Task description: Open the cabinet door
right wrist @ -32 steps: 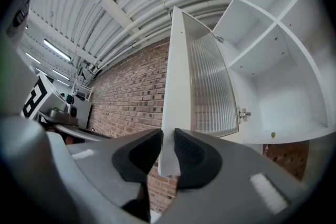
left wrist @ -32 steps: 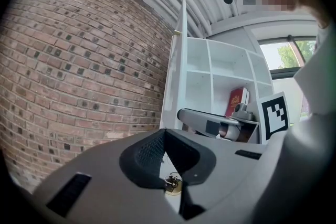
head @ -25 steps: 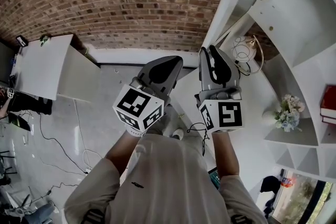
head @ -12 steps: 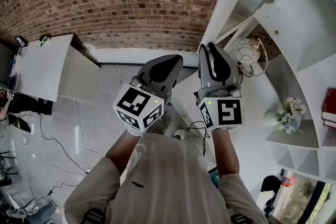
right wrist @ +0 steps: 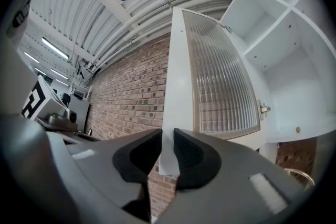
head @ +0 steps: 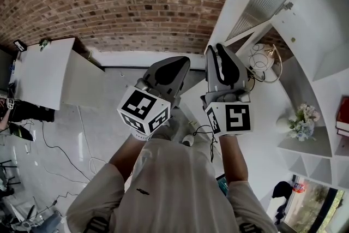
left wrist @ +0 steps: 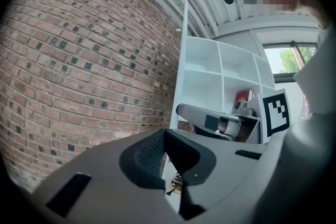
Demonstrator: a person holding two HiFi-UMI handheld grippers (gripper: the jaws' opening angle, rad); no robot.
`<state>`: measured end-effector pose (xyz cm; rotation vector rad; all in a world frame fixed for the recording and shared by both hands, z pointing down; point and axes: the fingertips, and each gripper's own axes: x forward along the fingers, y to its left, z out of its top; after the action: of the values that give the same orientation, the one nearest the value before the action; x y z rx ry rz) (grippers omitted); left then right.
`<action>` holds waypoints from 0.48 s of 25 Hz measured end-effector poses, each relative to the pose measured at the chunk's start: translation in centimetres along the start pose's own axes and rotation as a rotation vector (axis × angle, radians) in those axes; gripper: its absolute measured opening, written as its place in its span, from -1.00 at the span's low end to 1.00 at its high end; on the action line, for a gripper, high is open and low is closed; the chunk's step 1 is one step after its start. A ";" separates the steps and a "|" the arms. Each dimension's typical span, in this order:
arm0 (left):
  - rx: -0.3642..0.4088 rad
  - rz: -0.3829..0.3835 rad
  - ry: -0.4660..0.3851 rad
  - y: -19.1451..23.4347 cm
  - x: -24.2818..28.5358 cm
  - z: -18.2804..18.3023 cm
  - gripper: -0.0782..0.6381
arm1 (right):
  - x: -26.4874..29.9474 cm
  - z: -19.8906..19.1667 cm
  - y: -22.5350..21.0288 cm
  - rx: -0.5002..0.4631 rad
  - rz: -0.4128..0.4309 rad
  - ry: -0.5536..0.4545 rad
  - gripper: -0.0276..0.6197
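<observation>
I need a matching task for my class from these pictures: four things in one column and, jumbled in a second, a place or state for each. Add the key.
Things
1. door
2. left tool
3. right tool
4. flowers

Places and states
a. stands on a shelf
b. jaws together, nothing held
c. has a ribbed glass panel
d. clamped on the door's white edge

Pairs: 1-c; 2-b; 3-d; 4-a

A red brick wall (head: 125, 3) meets a pale glossy floor (head: 103, 112), with a white table (head: 43, 68) nearby.
</observation>
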<state>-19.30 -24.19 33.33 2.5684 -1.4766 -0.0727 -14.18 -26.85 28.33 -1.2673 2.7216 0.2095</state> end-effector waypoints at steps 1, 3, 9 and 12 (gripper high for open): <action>-0.002 -0.002 0.002 0.3 0.1 0.0 -0.76 | 0.2 0.0 0.1 -0.001 -0.004 -0.001 -0.67; -0.005 -0.009 0.005 0.8 0.3 0.1 -0.76 | 0.4 0.0 0.1 -0.004 -0.012 -0.002 -0.67; -0.007 -0.038 0.013 1.0 0.8 0.1 -0.76 | 0.3 0.0 0.1 -0.004 -0.033 -0.004 -0.67; -0.004 -0.044 0.013 0.8 0.7 0.1 -0.76 | 0.3 -0.1 0.0 -0.009 -0.045 -0.004 -0.66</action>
<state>-19.69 -25.23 33.38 2.5933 -1.4147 -0.0644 -14.36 -27.08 28.33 -1.3278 2.6883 0.2199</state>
